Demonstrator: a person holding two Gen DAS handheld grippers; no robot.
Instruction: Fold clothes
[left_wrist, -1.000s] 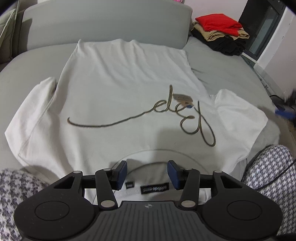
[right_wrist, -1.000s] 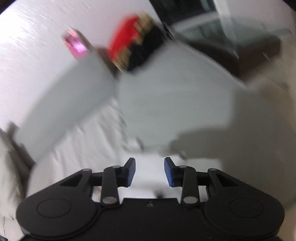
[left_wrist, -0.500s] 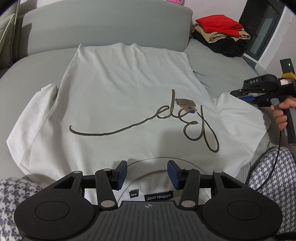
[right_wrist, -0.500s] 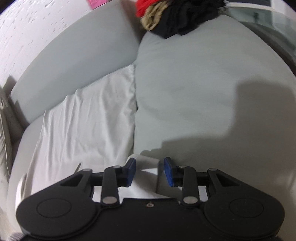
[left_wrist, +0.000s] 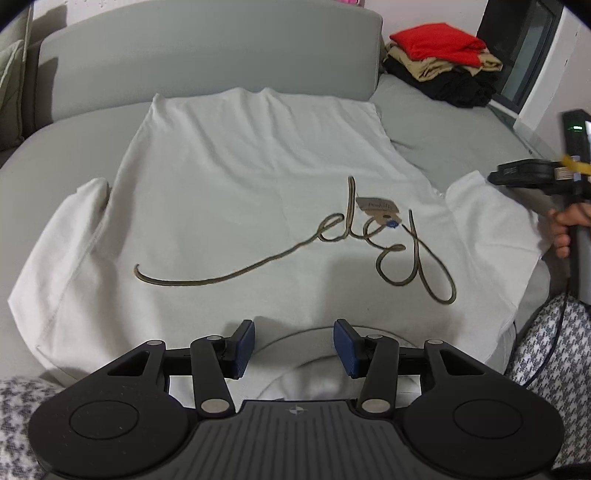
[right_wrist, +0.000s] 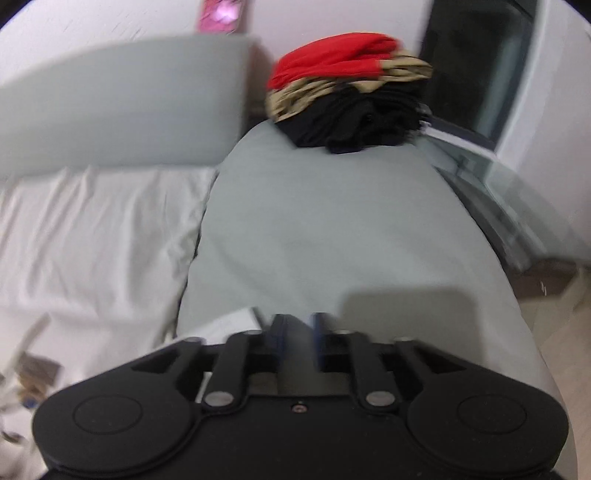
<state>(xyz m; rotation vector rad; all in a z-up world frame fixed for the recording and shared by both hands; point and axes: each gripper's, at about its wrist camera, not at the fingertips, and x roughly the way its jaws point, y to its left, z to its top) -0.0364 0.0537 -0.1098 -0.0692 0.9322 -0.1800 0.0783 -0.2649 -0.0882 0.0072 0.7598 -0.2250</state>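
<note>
A white T-shirt (left_wrist: 240, 206) with olive script lettering and a paper tag (left_wrist: 377, 207) lies flat on the grey sofa (left_wrist: 207, 62), collar nearest me. My left gripper (left_wrist: 294, 343) is open and empty just above the collar. My right gripper (right_wrist: 298, 332) hovers over the shirt's right sleeve (left_wrist: 491, 229); in its own blurred view the jaws stand closer together, and whether they hold cloth cannot be told. It also shows in the left wrist view (left_wrist: 532, 177) at the right edge. The shirt's body shows at the left in the right wrist view (right_wrist: 92, 236).
A stack of folded clothes, red on tan on black (left_wrist: 443, 62), sits at the sofa's far right corner; it also shows in the right wrist view (right_wrist: 347, 96). Houndstooth-patterned cloth (left_wrist: 554, 339) lies at the near right and near left. A dark window (right_wrist: 476, 59) stands at the right.
My right gripper has swung right toward the clothes stack and its jaws have narrowed. My left gripper has drawn back slightly toward the collar and stayed open.
</note>
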